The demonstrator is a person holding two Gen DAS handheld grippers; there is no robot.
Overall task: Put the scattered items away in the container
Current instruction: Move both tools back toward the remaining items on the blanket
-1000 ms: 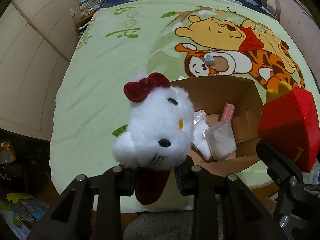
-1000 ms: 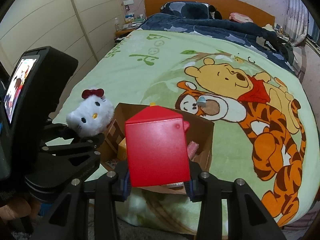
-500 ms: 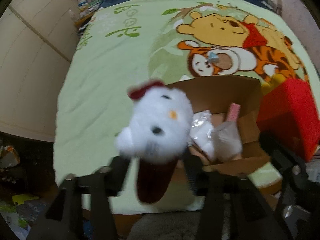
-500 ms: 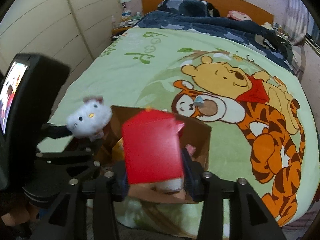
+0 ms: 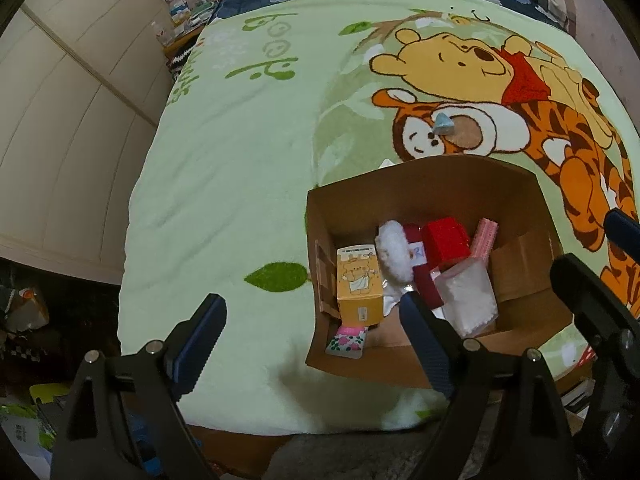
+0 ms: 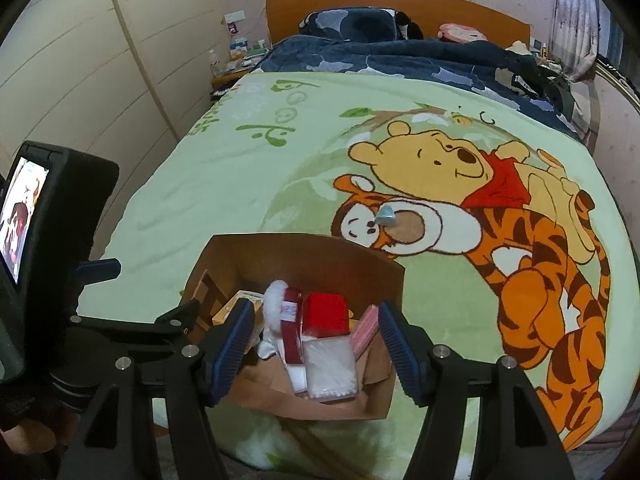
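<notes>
Cardboard box [image 5: 404, 184] holding white plush [image 5: 394, 254], floral packet [image 5: 346, 342] only in left view, both grippers [image 5: 316, 340] [image 6: 316, 346] spread empty.

Dim indoor light, sharp, fisheye-warped edges

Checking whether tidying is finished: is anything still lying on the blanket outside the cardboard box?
Yes, a small light-blue item lies on the blanket, beyond the cardboard box.

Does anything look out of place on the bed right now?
One small light-blue object still lies loose on the green blanket, beyond the cardboard box on Tigger's face. Both the left gripper and the right gripper are open and empty.
</notes>
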